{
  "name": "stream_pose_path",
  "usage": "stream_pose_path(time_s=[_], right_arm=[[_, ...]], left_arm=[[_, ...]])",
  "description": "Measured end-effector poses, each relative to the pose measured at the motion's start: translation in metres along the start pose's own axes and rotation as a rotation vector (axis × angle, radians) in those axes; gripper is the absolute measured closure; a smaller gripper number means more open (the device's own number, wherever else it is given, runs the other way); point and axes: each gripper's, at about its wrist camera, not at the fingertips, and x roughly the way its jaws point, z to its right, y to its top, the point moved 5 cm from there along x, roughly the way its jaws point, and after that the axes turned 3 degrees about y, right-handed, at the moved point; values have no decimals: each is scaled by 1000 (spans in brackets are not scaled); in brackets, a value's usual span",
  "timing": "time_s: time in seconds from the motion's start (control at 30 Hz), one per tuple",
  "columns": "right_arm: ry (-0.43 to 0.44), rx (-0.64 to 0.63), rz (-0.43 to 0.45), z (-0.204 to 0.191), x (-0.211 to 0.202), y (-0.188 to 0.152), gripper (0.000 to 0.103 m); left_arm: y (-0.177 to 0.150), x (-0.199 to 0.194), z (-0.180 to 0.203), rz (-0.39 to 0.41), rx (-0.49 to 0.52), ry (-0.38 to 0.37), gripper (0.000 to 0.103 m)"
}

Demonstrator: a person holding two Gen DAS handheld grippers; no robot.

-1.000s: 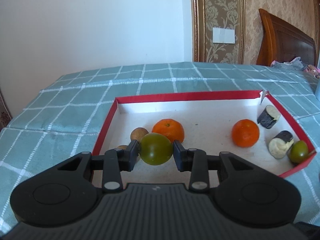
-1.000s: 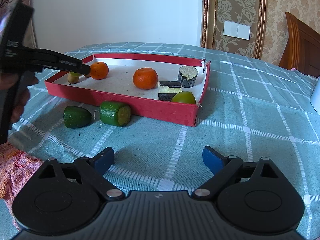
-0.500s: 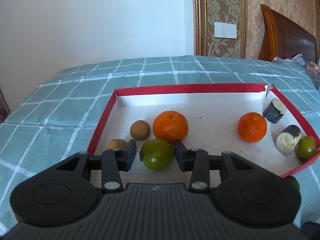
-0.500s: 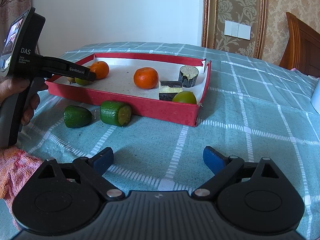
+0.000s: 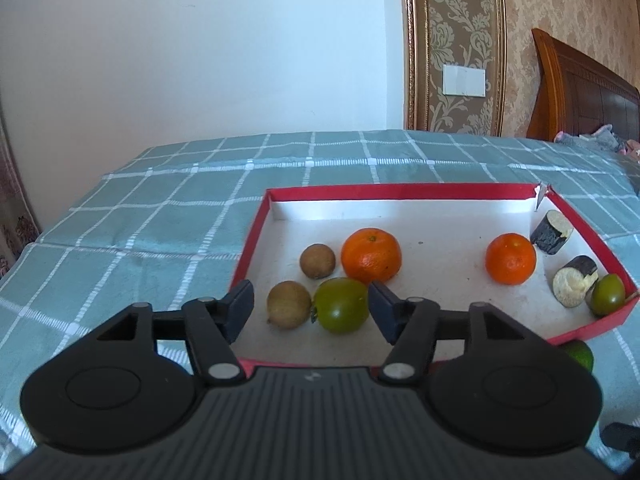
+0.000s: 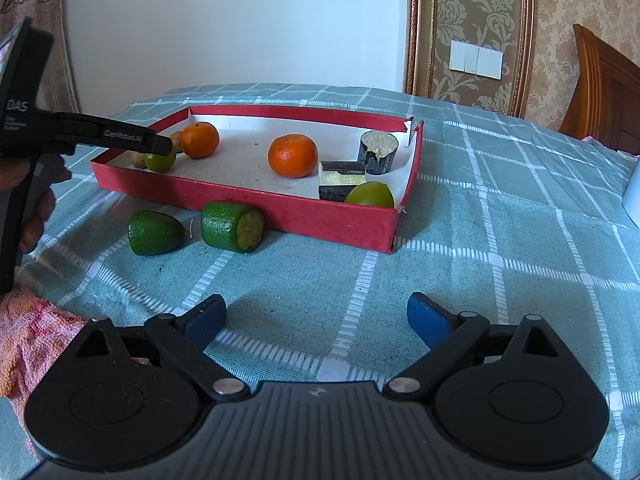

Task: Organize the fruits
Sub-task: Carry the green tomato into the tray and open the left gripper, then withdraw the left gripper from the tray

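Cucumber pieces (image 6: pixel 232 226) in right-wrist view only

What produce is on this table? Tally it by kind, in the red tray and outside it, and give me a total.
Orange fruits: 2
Green round fruits: 2
Brown round fruits: 2
Dark-skinned cut chunks: 2
Green cut chunks: 2
Total: 10
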Motion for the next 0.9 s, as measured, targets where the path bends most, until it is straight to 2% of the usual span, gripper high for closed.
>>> stream_pose_path(time_s=[0.17, 0.23, 0.5, 0.77, 0.83, 0.9], right_arm=[[0, 0, 0, 0, 0, 0, 5], [1, 0, 0, 0, 0, 0, 5], [1, 0, -1, 0, 0, 0, 5], [2, 1, -1, 0, 0, 0, 5], [2, 1, -1, 0, 0, 0, 5], [2, 1, -1, 0, -1, 0, 5]], left_arm=[[-6, -22, -6, 20, -3, -8, 30], [-12, -31, -7, 18, 0, -16, 20], [-49, -56, -6, -17, -10, -61, 15], [-65, -55, -6, -54, -9, -39, 10], [-66, -55, -8, -58, -22, -38, 0], [-68, -50, -9, -97, -25, -28, 0]])
